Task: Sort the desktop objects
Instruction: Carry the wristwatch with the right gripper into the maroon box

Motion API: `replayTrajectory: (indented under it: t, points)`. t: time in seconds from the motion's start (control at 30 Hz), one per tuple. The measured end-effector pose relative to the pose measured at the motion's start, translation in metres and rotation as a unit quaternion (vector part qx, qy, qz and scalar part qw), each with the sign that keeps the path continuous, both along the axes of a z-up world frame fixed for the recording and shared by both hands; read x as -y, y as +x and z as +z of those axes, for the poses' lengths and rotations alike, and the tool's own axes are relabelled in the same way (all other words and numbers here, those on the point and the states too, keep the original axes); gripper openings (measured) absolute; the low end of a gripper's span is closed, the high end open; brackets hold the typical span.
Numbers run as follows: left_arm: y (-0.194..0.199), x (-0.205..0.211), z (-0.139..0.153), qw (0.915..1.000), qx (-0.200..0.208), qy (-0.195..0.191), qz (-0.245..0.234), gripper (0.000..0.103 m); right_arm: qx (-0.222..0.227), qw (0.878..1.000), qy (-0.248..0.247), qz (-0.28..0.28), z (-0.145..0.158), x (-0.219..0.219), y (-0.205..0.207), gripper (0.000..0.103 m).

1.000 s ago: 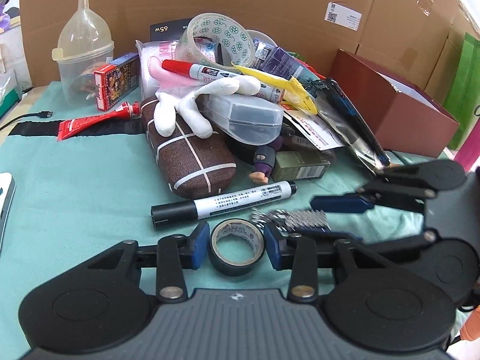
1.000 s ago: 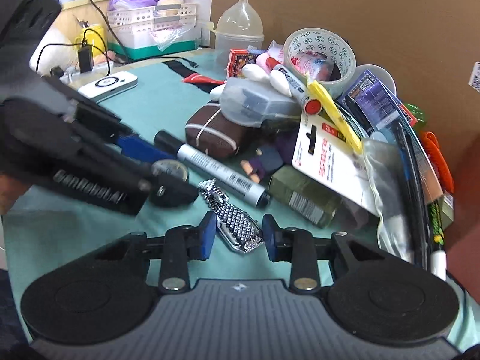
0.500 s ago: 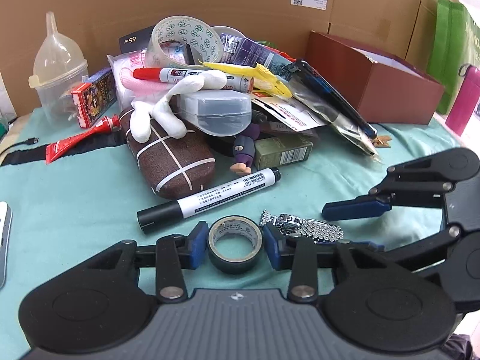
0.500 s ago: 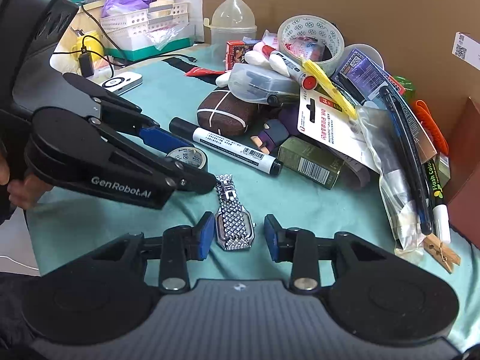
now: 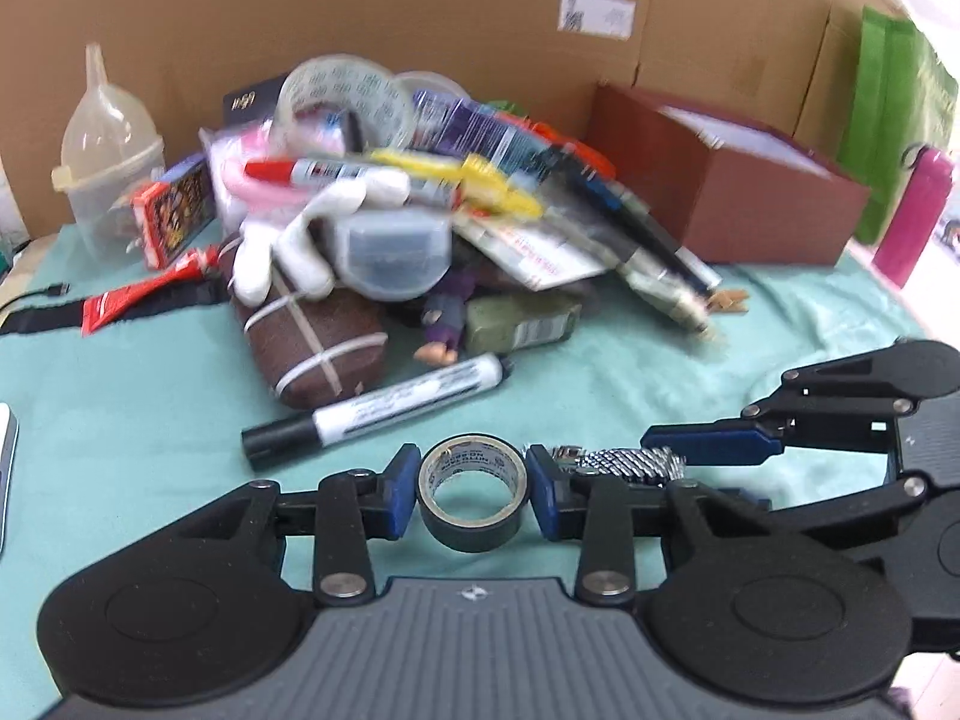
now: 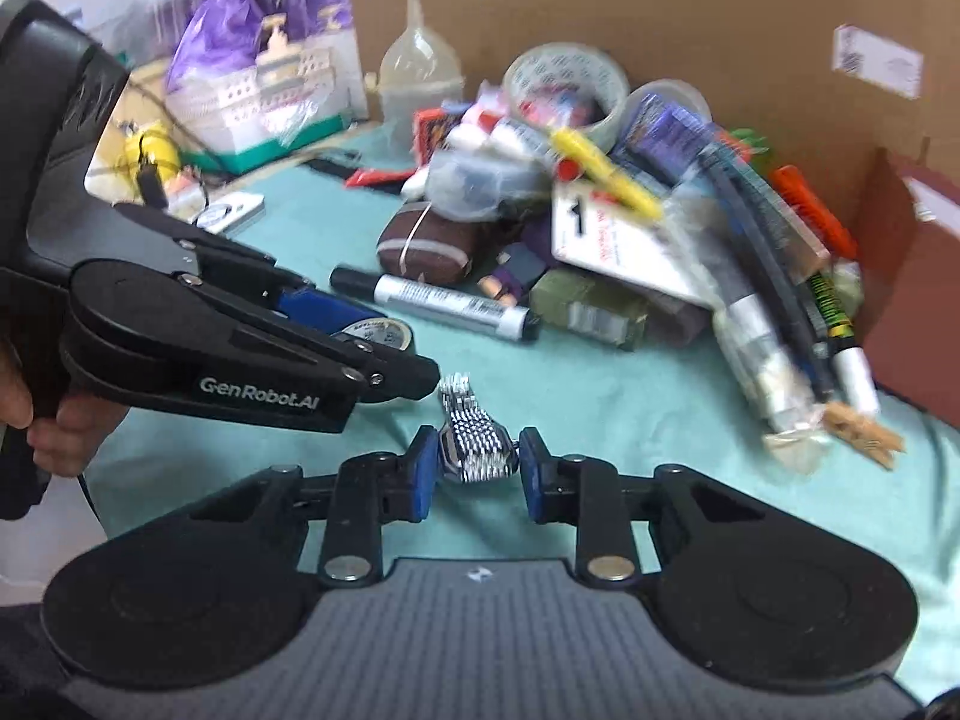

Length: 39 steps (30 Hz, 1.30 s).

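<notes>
My left gripper is shut on a black roll of tape, held just above the teal cloth. It also shows in the right wrist view, with the tape roll between its fingers. My right gripper is shut on a silver metal watch band. The band and the right gripper show at the right of the left wrist view. A pile of desk objects lies behind, with a black-capped white marker in front of it.
A brown box stands at the back right, a pink bottle beyond it. A clear cup with a funnel stands at the back left. Cardboard walls close the back. A wooden clothespin lies by the pile.
Both grippers have lifted and drawn back from the pile with the tape roll and the watch band in them. The right jaws have closed in onto the band.
</notes>
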<state>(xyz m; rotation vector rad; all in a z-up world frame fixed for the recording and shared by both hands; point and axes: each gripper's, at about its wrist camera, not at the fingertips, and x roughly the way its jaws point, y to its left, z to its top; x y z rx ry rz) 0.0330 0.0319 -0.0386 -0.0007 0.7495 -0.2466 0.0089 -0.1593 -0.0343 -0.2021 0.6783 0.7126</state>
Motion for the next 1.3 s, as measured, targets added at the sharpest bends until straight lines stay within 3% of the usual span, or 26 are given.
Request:
replayTrajectory:
  t: [0.43, 0.73, 1.03, 1.3]
  points:
    - [0.013, 0.054, 0.068, 0.9943, 0.057, -0.059, -0.068, 0.04, 0.096, 0.989, 0.055, -0.093, 0.06, 0.073, -0.001, 0.027]
    - [0.044, 0.105, 0.102, 0.988, 0.096, -0.074, -0.096, 0.04, 0.157, 0.972, 0.083, -0.155, 0.098, 0.127, 0.022, 0.027]
    - [0.1, 0.162, 0.126, 0.9826, 0.117, -0.09, -0.113, 0.04, 0.169, 0.953, 0.101, -0.231, 0.116, 0.188, 0.075, 0.027]
    - [0.169, 0.207, 0.113, 0.9861, 0.093, -0.097, -0.098, 0.04, 0.146, 0.944, 0.092, -0.282, 0.105, 0.226, 0.139, 0.027]
